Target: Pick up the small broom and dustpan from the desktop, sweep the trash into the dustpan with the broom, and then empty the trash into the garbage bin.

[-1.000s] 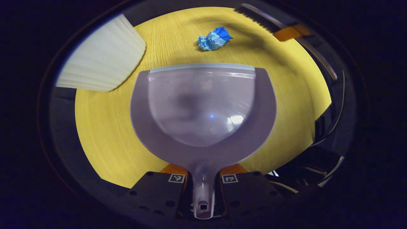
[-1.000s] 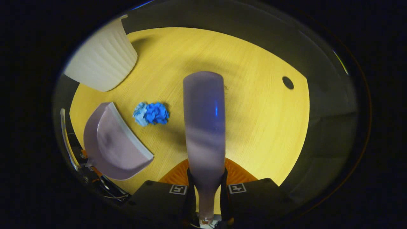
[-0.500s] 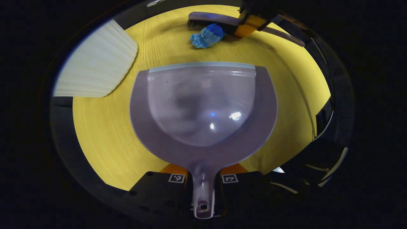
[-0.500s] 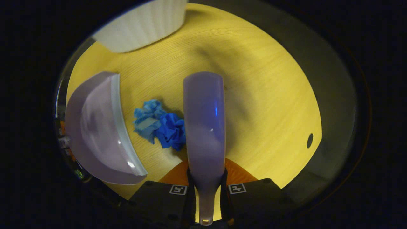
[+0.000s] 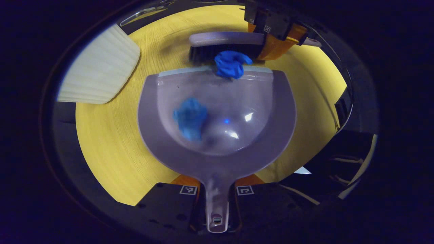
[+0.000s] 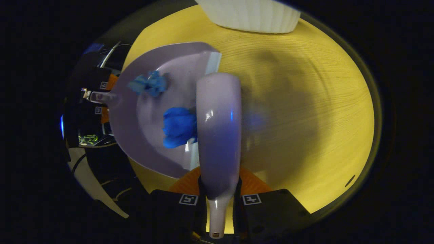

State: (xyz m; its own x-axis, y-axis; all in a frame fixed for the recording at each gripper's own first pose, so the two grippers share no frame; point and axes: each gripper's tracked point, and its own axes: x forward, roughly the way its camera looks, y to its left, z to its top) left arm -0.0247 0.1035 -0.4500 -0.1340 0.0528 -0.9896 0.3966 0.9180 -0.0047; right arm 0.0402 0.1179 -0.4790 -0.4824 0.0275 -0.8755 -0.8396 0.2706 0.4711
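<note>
Dark blue wad (image 5: 230,64) perched on dustpan (image 5: 217,149) lip, upper centre of left gripper view, touching broom (image 5: 225,45) bristles just behind; broom's long axis parallel to lip. Lighter wad (image 5: 190,117) already inside. Left gripper (image 5: 217,196) fingers clenched on dustpan handle, right gripper (image 6: 220,203) on broom handle. Yellow tabletop (image 5: 112,149); ribbed white bin (image 5: 100,76) upper left.

Left gripper view looks forward and down along the dustpan (image 5: 217,135) from its handle end, close over the yellow table (image 5: 108,149). Right gripper view looks steeply down from above the dustpan's (image 6: 149,135) lip side, along the broom (image 6: 218,128). Both share dustpan, broom (image 5: 227,42), table (image 6: 305,118).
</note>
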